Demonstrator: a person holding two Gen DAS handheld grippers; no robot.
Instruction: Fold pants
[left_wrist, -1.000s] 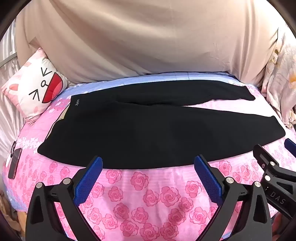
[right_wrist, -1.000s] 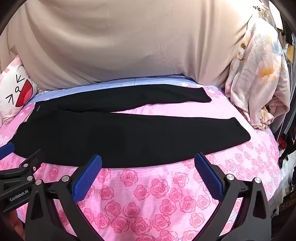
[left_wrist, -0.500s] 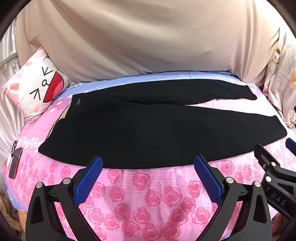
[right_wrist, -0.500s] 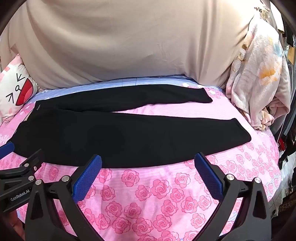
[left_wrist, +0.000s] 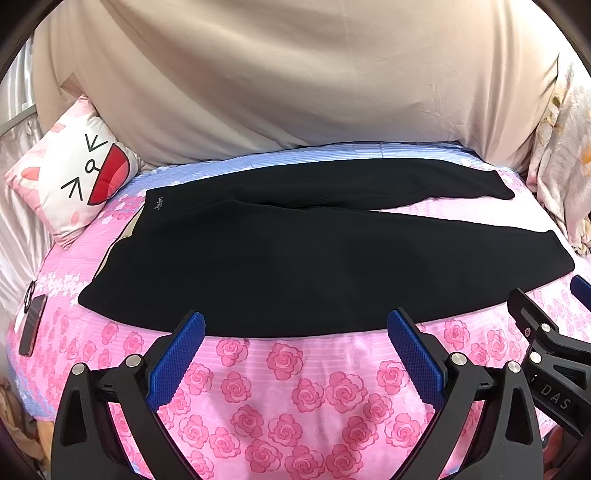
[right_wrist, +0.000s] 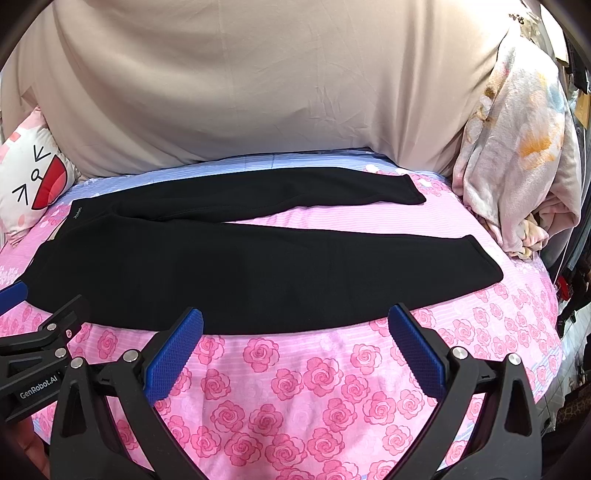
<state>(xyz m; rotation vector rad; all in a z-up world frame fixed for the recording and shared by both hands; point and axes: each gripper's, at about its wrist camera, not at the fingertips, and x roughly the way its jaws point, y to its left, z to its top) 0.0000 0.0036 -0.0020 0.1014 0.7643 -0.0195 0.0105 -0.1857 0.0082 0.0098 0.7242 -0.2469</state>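
Although both tools are poised at the near edge of the bed (left_wrist: 295, 387), folding has not begun: the pants (left_wrist: 314, 266) lie flat across it, waistband toward the pillow (left_wrist: 74, 177), legs splayed apart and pointing away from it. The left gripper (left_wrist: 295, 354) and right gripper (right_wrist: 295, 350) hover just short of the near leg, fingers (right_wrist: 173, 354) spread wide, holding nothing. Every fold, judging by this layout, remains to be done.

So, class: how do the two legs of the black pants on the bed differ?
The near leg looks wider than the far leg, and its cuff reaches further right. The near leg lies on pink rose sheet; the far leg borders the blue strip. Both lie flat, black, joined at left.
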